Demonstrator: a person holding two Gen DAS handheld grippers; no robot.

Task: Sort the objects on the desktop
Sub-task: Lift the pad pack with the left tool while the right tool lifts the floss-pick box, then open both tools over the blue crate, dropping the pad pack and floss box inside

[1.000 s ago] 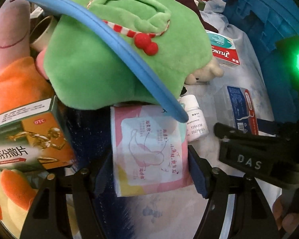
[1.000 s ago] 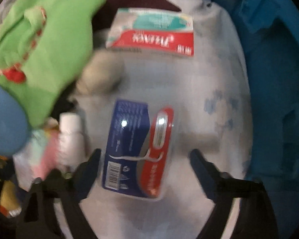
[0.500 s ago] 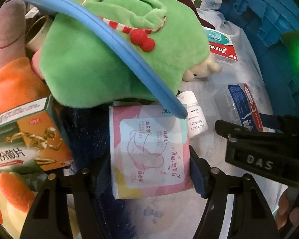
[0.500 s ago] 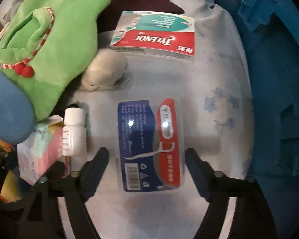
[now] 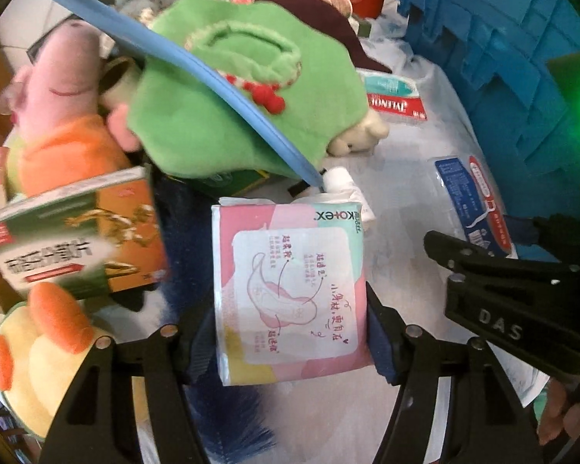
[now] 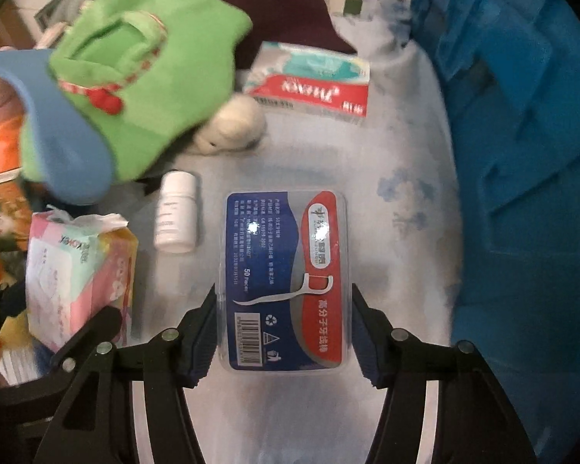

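Left gripper (image 5: 290, 332): closed on the pink pad pack (image 5: 288, 294), which is pinched between the 2 fingers and appears raised off the cloth.
Right gripper (image 6: 284, 332): the floss pick box (image 6: 286, 286) is bracketed by both pads; whether they press it or merely stand against its sides cannot be told.
Floss pick box: flat on the pale flowered tablecloth (image 6: 406, 201), just beside the blue crate (image 6: 522, 154).
White bottle (image 6: 175, 212): lying on its side between the pad pack (image 6: 77, 278) and the floss pick box.
Shown only by the left view: the pink plush (image 5: 58, 89), the orange medicine box (image 5: 77, 232) and the yellow and orange plush (image 5: 38, 348), all left of the pad pack; the right gripper's black body (image 5: 522, 301) is also seen from outside there.
Shown better by the right view: the bottle in full, the pad pack's torn top, and the Tylenol box (image 6: 313, 81) beyond a small cream toy (image 6: 232, 125).
Both views: the green plush (image 5: 228, 89) with a blue band (image 5: 197, 73) laid across it.
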